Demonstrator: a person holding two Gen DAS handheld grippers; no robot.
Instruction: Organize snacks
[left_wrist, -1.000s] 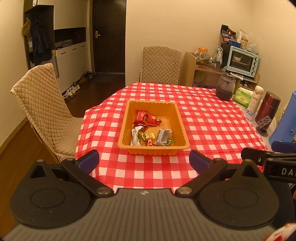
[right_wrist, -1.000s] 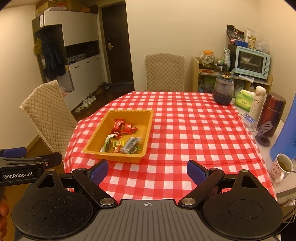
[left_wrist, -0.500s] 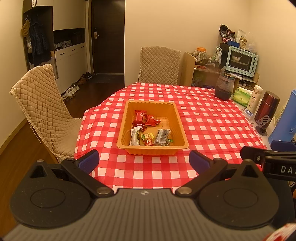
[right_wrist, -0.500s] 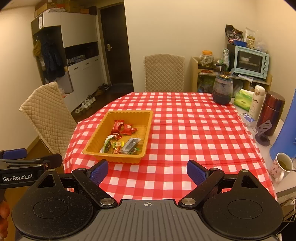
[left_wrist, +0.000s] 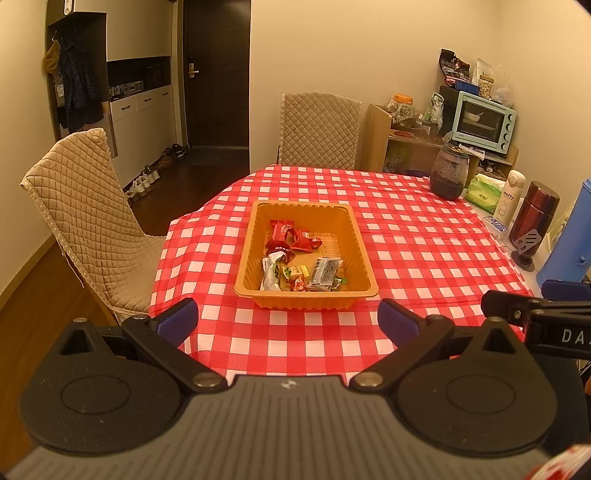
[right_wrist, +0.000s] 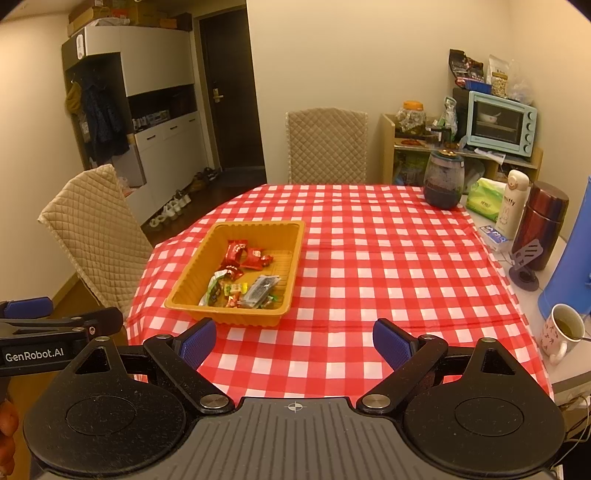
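An orange tray (left_wrist: 250, 236) sits on the red-checked tablecloth and also shows in the right wrist view (right_wrist: 184, 273). It holds several wrapped snacks: red packets (left_wrist: 291, 238) at the back, a white-green packet (left_wrist: 269, 275), a grey packet (left_wrist: 325, 271) and small candies at the front. My left gripper (left_wrist: 288, 321) is open and empty, held back from the table's near edge, in front of the tray. My right gripper (right_wrist: 294, 341) is open and empty above the table's near edge, right of the tray.
A dark jar (right_wrist: 442, 181), tissue pack (right_wrist: 484, 199), white bottle (right_wrist: 511, 205), maroon flask (right_wrist: 543, 225), blue jug (right_wrist: 569, 269) and a cup of tea (right_wrist: 563, 330) line the right side. Quilted chairs stand at the left (left_wrist: 85, 221) and far end (left_wrist: 319, 129).
Both grippers have drifted back slightly from the table. The tray and snacks have not moved.
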